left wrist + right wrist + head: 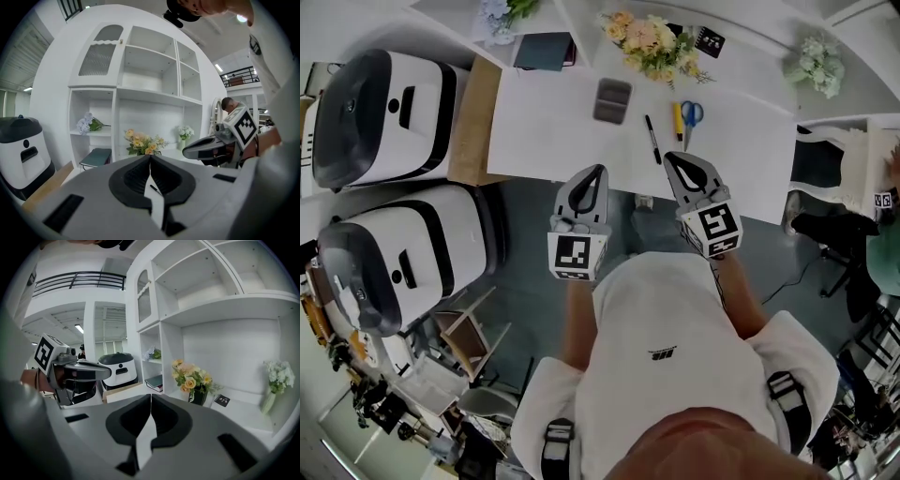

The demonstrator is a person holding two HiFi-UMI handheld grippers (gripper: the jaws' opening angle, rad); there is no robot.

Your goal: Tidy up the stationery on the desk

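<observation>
On the white desk (553,131) lie a grey case (612,100), a black pen (652,139), a yellow marker (678,120) and blue-handled scissors (692,113). My left gripper (600,169) hovers at the desk's near edge, below the grey case, shut and empty. My right gripper (668,157) is shut and empty too, its tip just beside the pen's near end. In the left gripper view the jaws (150,157) meet, and the right gripper (211,147) shows at the right. In the right gripper view the closed jaws (151,397) point toward the shelf.
Orange flowers (652,42), a dark book (542,52), a small black notebook (709,40) and white flowers (816,64) stand at the desk's back. Two large white-and-black machines (384,112) (403,253) flank the left side. A chair (825,159) is at the right.
</observation>
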